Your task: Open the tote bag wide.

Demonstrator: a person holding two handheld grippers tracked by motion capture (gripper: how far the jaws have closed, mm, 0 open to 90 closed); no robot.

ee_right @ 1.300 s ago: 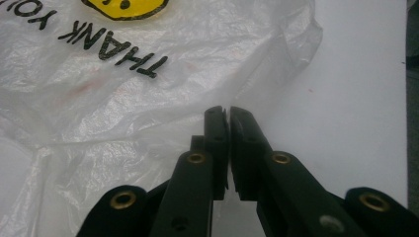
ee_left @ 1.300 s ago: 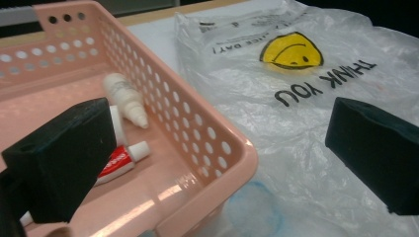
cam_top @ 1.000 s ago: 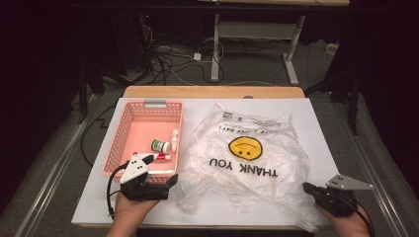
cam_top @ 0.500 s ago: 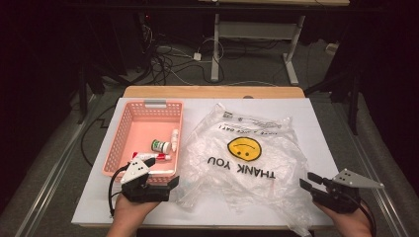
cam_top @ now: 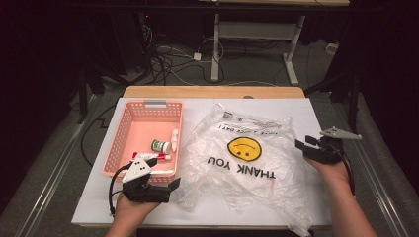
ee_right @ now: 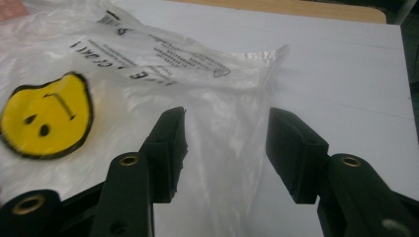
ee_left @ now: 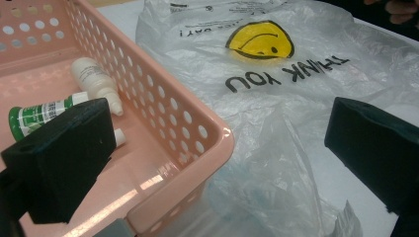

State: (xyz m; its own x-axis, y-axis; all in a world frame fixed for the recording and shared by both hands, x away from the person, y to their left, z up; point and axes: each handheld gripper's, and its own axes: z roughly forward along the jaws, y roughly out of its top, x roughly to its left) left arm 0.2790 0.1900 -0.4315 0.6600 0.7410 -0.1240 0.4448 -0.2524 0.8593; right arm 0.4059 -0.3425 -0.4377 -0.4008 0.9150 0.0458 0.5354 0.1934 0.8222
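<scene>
Basket (cam_top: 118,143) sits left of the bag (cam_top: 247,168), touching its left edge; inside it a green-label bottle (cam_top: 160,145), a white dropper bottle (cam_top: 174,137) and a tube (cam_top: 148,156), all nr the bag-side wall. L gripper (cam_top: 170,186) is at the basket's near right corner, just left of the bag's near-left crumple; jaws wide, nothing betw them, and in the left gripper view the basket (ee_left: 197,133) corner and a fold of bag (ee_left: 276,148) lie in the gap w/o touching a pad. The bag lies flat mid-table, long axis running diagonally from far-left to near-right, print upside down to the person, smiley (cam_top: 243,148) roughly centre. R gripper (cam_top: 306,147) is at the bag's right edge, level w/ the smiley, pointing left into it; jaws have just been opening and now stand part-open, no plastic pinched. In the right gripper view the bag (ee_right: 212,113) edge runs away straight ahead betw the jaws, smiley (ee_right: 44,116) off to their left, bare table (ee_right: 346,64) to their right. So the key relation: the bag's right hem lies directly in front of the R gripper, which is the nearer tool to that side; L is nearer the near-left corner. Likely next: R needs to drop onto the hem and close, I'd guess to lift or open the bag mouth.
</scene>
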